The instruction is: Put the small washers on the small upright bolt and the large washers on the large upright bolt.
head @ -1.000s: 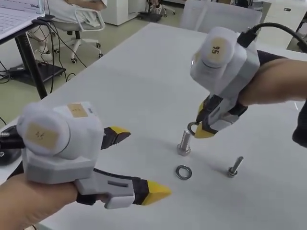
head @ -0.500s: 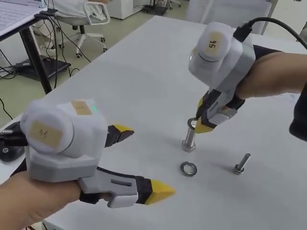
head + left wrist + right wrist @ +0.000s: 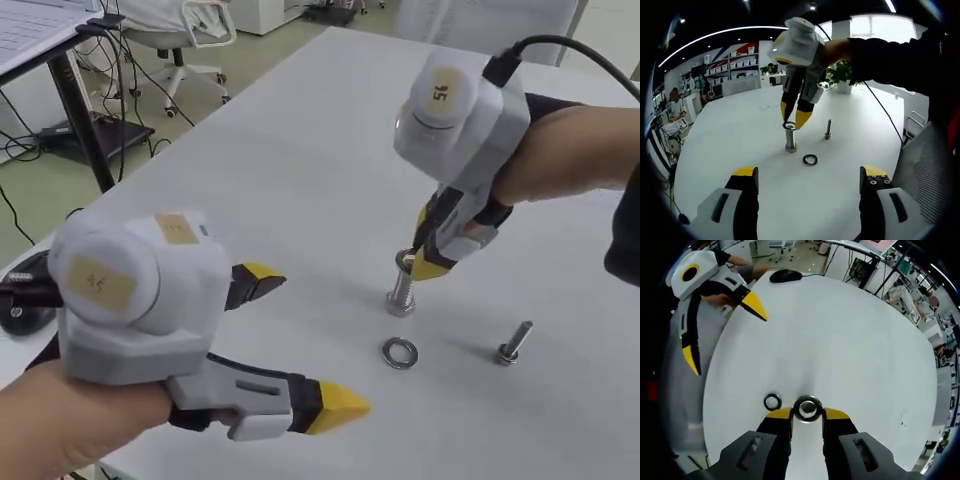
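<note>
My right gripper (image 3: 421, 267) is shut on a large washer (image 3: 789, 125), holding it flat at the top end of the large upright bolt (image 3: 401, 296). From above, the washer (image 3: 807, 408) sits between the yellow fingertips (image 3: 780, 414) and hides the bolt. I cannot tell whether the ring is over the thread. A second large washer (image 3: 400, 352) lies flat on the white table (image 3: 300, 180), just in front of that bolt. The small bolt (image 3: 514, 343) stands upright to its right. My left gripper (image 3: 305, 345) hovers open near the table's front left, holding nothing.
A black mouse (image 3: 786, 275) lies by the table's left edge. Beyond that edge are a desk with cables (image 3: 70, 120) and an office chair (image 3: 190, 35). The table's far half is bare.
The right gripper has lowered the washer from just above and beside the large bolt's tip down to its top. The left gripper keeps its place; the head camera shifted slightly.
</note>
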`<state>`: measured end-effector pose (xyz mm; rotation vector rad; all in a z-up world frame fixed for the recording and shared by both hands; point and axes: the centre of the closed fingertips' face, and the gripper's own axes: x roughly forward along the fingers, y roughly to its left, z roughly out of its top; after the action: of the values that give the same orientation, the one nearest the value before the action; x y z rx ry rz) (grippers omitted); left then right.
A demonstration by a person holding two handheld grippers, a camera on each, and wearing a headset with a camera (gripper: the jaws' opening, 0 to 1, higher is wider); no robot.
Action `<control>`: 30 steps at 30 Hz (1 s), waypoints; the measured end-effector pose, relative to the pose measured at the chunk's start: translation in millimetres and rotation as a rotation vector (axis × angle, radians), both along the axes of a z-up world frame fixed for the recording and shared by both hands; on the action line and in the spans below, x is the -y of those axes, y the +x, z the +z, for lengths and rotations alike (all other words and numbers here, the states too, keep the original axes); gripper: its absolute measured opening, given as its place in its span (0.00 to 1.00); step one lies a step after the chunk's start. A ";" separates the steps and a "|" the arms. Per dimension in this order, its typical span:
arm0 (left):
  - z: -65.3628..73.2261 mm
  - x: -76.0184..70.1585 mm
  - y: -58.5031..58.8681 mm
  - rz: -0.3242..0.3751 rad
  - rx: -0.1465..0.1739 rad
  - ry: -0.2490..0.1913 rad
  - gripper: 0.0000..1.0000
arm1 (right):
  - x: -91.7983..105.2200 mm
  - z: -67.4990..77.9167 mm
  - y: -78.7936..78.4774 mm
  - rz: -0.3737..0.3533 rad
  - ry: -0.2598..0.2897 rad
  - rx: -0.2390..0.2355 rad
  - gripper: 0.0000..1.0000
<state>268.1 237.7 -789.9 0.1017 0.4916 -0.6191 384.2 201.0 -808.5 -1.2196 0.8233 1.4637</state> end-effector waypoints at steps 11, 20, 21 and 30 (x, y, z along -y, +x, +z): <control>-0.5 0.6 -0.4 -0.003 -0.004 -0.001 0.82 | -1.4 -5.1 0.8 0.006 -0.012 -0.014 0.24; -0.9 2.3 -1.2 -0.011 -0.006 0.000 0.82 | -1.2 -9.9 0.8 0.001 -0.018 -0.031 0.24; -0.8 2.5 -1.2 -0.012 -0.006 0.000 0.82 | -1.3 -10.4 0.9 0.002 -0.019 -0.031 0.24; -0.2 2.1 -0.7 -0.009 -0.006 0.000 0.82 | -2.6 -19.8 1.3 0.008 -0.035 -0.040 0.24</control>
<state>267.4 235.6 -790.1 0.1017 0.4970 -0.6284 385.4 203.6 -828.3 -1.2242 0.8759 1.4898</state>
